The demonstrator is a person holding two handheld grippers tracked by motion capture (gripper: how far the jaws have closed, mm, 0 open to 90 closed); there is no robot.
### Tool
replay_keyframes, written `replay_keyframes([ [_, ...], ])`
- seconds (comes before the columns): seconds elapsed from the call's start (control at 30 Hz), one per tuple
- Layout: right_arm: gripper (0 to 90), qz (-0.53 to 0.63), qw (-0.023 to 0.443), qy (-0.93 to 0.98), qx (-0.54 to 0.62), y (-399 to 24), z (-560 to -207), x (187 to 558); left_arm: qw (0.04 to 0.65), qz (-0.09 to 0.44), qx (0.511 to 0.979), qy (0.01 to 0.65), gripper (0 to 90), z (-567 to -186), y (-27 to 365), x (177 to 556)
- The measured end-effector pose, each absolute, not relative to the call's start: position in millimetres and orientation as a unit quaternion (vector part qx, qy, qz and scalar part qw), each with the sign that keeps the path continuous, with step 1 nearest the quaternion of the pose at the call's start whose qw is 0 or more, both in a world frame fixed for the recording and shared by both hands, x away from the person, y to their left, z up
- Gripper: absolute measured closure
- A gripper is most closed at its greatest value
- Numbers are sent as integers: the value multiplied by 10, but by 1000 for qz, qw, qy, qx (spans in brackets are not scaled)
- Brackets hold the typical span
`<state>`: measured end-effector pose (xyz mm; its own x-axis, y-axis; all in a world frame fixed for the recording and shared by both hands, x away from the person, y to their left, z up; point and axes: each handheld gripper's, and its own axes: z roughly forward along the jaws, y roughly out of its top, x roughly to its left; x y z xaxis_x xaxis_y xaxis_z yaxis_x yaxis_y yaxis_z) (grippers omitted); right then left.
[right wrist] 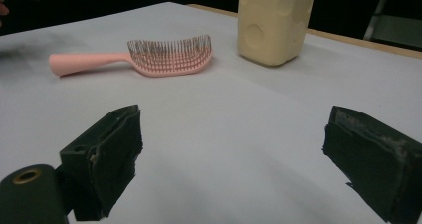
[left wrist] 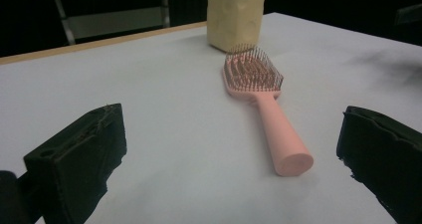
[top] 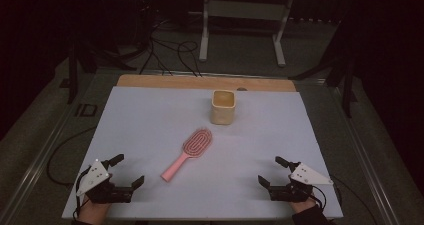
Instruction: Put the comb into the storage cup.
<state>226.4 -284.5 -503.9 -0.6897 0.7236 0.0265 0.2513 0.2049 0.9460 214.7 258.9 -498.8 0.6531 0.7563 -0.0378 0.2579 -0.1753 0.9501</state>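
Observation:
A pink hairbrush (top: 188, 151) lies bristles up in the middle of the white tabletop (top: 150, 120), its handle pointing toward the near left. Behind it stands a cream square cup (top: 222, 106), upright. My left gripper (top: 126, 170) rests at the near left corner, open, with nothing between its jaws. The brush handle end (left wrist: 293, 162) lies just ahead of it, between the jaws' line of sight. My right gripper (top: 273, 171) sits at the near right, open and empty. From there the hairbrush (right wrist: 149, 57) is far left and the cup (right wrist: 274, 22) is ahead.
A wooden strip (top: 205, 82) runs along the table's far edge. Beyond it are a white metal frame (top: 242, 20) and cables (top: 170, 50) on the dark floor. A person's hands hold both grippers at the near edge.

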Motion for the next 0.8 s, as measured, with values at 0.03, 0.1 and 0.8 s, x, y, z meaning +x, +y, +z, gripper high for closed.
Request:
replay_keyframes([
  [0.03, 81, 541, 220, 743, 326, -2847, -5035, 2264, 540, 229, 731, 349, 2, -4979, 2592, 2148],
  [0.1, 81, 541, 221, 743, 327, -2851, -5034, 2265, 543, 229, 728, 351, 2, -4960, 2605, 2159],
  [0.8, 81, 545, 220, 739, 330, -2855, -5025, 2257, 519, 203, 763, 328, 2, -4647, 2516, 2237],
])
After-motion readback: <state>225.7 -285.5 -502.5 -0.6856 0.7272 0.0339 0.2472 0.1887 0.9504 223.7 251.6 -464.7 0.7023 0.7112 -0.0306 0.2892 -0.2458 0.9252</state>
